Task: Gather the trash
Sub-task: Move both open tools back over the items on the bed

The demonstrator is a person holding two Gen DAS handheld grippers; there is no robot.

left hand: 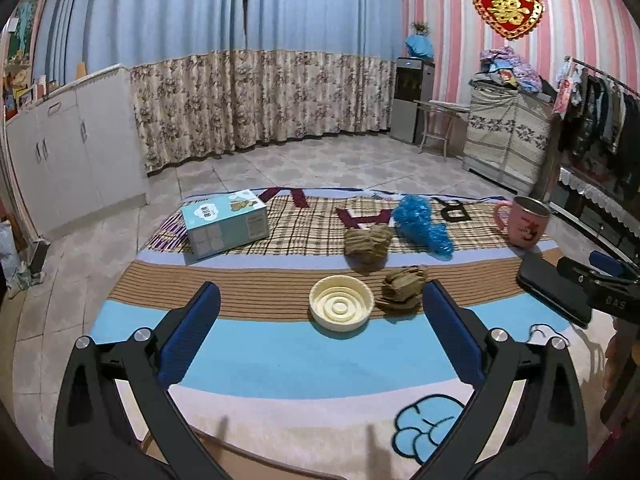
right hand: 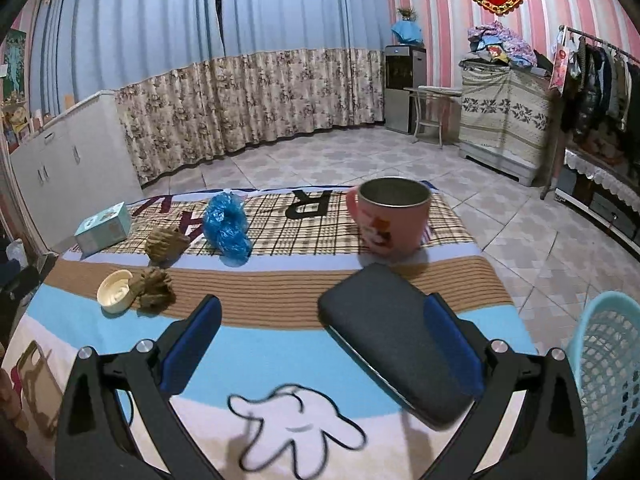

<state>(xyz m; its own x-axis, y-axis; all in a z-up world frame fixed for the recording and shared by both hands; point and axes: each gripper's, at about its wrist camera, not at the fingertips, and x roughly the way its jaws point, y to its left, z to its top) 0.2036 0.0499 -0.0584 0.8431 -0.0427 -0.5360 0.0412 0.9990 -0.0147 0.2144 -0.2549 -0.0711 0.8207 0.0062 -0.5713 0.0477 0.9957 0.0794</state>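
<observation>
On surface: cartoon-print cloth (left hand: 280, 364) covers it, all items sit on top.
Left gripper (left hand: 320, 312): jaws released, wide apart, nothing held, hovering above the near blue band.
Right gripper (right hand: 322, 320): jaws spread, empty; right finger overlaps the black slab's edge, contact unclear.
Cream lid (left hand: 341, 303): round, ridged side up, straight ahead between the left jaws' line of sight.
Near brown wad (left hand: 402, 289): crumpled paper, touching or just beside the lid's right rim.
Far brown wad (left hand: 369, 245): behind the lid, on the plaid part.
Blue plastic bag (left hand: 422, 226): crumpled, just right of the far wad.
Light blue box (left hand: 225, 225): far left on the plaid, well apart from the trash.
Pink mug (right hand: 390, 218): upright, far right, behind the slab.
Black slab (right hand: 400, 340): flat, phone-like, lies in front of the mug, partly blocking the right gripper's path.
Basket (right hand: 610, 380): light blue mesh, off the right edge of the surface.
Floor (left hand: 320, 164): tiled, beyond the surface.
</observation>
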